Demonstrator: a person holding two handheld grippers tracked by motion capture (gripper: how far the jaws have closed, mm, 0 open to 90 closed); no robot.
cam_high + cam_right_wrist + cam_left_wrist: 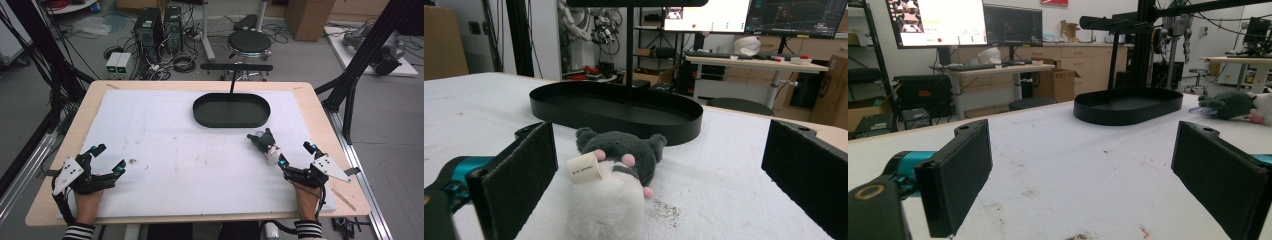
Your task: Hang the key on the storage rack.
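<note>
With the plush toy [616, 185] lying on the bench [165, 150] just short of the black tray [231, 110], the right hand-held gripper [295, 156] stands spread wide around it, grasping nothing: approach step. Next it needs to ease forward and clamp. The left hand-held gripper [107, 159] idles released, well apart.

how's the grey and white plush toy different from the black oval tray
The grey and white plush toy is soft and furry with pink spots; the black oval tray is hard, smooth and plain black. The toy is much smaller than the tray. The toy lies near the right gripper, between its open jaws, while the tray sits farther back. Both rest on the white table cover.
</note>
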